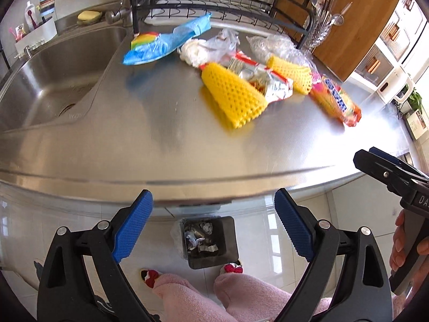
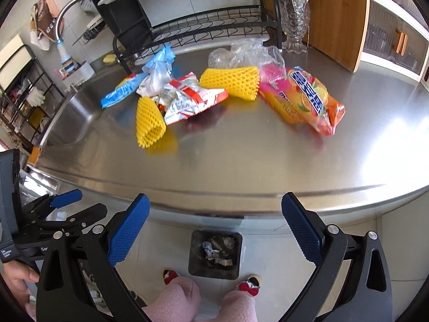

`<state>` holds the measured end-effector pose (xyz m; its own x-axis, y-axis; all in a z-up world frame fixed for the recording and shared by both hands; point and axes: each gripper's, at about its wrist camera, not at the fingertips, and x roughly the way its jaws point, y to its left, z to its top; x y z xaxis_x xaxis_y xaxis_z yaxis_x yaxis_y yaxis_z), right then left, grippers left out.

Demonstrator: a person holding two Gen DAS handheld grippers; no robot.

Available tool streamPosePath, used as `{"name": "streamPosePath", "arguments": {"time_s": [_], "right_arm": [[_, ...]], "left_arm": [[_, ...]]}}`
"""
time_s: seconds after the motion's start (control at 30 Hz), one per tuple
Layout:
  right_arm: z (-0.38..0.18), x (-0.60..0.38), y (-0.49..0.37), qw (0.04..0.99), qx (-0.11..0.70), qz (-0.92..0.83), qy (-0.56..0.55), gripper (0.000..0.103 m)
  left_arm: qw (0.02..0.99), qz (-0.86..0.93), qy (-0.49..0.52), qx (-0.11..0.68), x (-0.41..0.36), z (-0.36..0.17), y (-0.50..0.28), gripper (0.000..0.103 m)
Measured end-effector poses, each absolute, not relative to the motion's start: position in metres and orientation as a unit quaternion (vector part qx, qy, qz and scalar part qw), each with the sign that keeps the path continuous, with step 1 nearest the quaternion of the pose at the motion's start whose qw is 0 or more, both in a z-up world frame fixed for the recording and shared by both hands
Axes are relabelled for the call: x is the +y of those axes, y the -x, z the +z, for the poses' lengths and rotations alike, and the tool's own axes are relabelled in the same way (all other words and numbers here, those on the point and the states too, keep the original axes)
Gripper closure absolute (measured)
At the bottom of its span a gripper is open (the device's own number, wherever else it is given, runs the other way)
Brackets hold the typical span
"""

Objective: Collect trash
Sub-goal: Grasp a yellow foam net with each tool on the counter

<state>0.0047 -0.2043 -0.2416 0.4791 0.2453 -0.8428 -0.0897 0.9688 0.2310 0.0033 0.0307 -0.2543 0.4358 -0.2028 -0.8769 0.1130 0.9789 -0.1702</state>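
Note:
Trash lies in a heap on the steel counter (image 1: 150,139): a blue wrapper (image 1: 166,41), a yellow foam net (image 1: 233,96), a red and silver snack bag (image 1: 262,80), a second yellow net (image 1: 292,76), an orange packet (image 1: 337,102) and clear plastic (image 1: 273,44). In the right wrist view the same nets (image 2: 148,119) (image 2: 232,81), snack bag (image 2: 190,99) and orange packet (image 2: 305,99) show. A black bin (image 1: 210,241) (image 2: 215,253) with crumpled scraps stands on the floor below the counter edge. My left gripper (image 1: 214,225) and right gripper (image 2: 215,230) hang open and empty above the bin.
A sink (image 1: 51,80) lies left of the heap, a black dish rack (image 1: 214,8) behind it, a glass utensil holder (image 2: 295,24) and a wooden board (image 2: 337,13) at the back right. A person's pink-clad legs and slippers (image 1: 228,287) flank the bin.

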Motion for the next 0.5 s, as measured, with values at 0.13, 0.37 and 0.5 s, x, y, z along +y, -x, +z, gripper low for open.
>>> {"name": "streamPosePath", "arguments": {"time_s": [0.13, 0.37, 0.5], "right_arm": [[-0.231, -0.205, -0.029, 0.862, 0.490, 0.099, -0.087, 0.004], [-0.217, -0.213, -0.080, 0.876, 0.468, 0.091, -0.076, 0.013], [-0.223, -0.218, -0.108, 0.874, 0.472, 0.089, -0.076, 0.031]], "left_arm": [[0.852, -0.095, 0.041, 0.513, 0.025, -0.245, -0.031, 0.016], [0.858, -0.092, 0.048, 0.504, 0.018, -0.242, -0.075, 0.023], [0.856, -0.089, 0.049, 0.507, 0.014, -0.245, -0.097, 0.035]]}}
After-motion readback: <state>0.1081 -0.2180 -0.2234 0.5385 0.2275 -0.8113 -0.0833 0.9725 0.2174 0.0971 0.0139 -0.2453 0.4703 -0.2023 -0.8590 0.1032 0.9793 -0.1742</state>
